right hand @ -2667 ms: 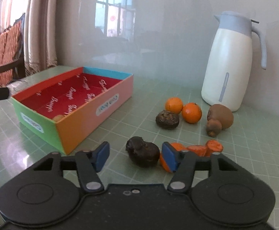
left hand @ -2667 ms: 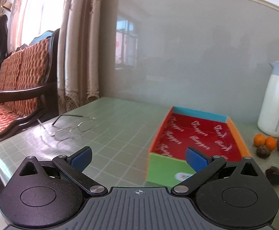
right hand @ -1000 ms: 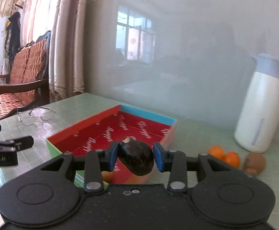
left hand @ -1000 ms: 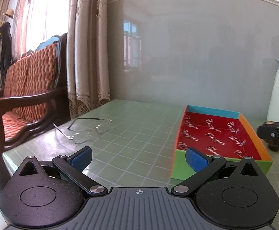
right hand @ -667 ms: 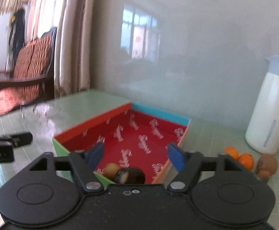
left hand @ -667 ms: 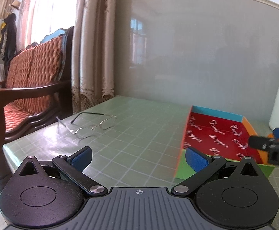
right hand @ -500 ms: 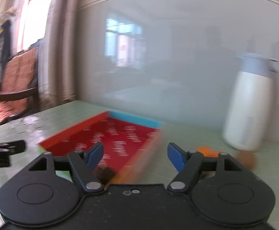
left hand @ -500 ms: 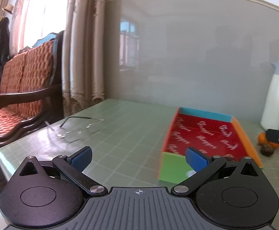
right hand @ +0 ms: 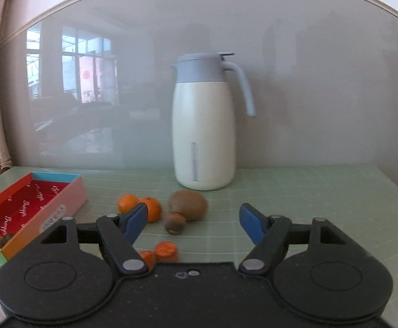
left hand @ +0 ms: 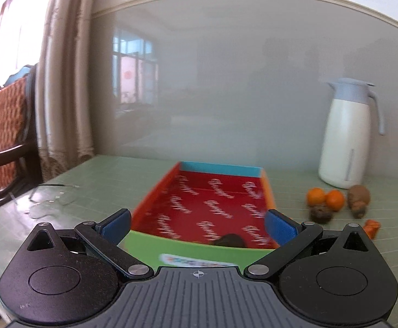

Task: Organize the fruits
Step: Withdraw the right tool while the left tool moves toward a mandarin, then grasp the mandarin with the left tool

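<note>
With your right gripper (right hand: 193,220) spread and empty, it faces the loose fruit (right hand: 188,205) by the jug (right hand: 203,136) for another pick. Your left gripper (left hand: 197,225), also spread, frames the box (left hand: 188,254); one dark fruit (left hand: 230,240) lies inside.

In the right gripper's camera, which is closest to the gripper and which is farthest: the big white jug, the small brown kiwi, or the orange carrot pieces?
1. Carrot pieces: nearest, low by the right gripper's left finger.
2. Small kiwi: middle, farther back on the table.
3. White jug: farthest, by the back wall.
</note>
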Available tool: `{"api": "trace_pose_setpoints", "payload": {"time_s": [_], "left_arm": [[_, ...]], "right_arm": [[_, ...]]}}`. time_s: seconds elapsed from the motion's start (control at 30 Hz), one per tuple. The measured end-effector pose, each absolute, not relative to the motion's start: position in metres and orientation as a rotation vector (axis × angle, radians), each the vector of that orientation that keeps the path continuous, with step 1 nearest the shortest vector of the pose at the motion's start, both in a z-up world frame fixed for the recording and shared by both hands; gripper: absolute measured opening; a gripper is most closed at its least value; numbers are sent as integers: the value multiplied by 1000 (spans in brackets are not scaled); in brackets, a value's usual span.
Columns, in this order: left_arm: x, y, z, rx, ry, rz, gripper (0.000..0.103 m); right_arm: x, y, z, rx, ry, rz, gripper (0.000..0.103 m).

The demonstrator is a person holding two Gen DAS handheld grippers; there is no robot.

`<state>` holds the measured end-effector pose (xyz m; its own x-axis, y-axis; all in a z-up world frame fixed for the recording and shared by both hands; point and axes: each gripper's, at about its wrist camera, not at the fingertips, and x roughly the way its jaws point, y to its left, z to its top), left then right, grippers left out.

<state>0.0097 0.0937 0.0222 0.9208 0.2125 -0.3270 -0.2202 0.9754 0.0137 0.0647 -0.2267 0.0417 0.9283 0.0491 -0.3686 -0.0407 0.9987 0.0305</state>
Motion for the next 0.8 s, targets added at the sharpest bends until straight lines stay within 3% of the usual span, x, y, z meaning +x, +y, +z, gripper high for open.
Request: {"api": "trace_pose_setpoints", "payload": {"time_s": [0.8], "left_arm": [[52, -35, 4, 58, 408, -13, 102]], "right_arm": [[43, -327, 36, 67, 406, -138, 74]]}}
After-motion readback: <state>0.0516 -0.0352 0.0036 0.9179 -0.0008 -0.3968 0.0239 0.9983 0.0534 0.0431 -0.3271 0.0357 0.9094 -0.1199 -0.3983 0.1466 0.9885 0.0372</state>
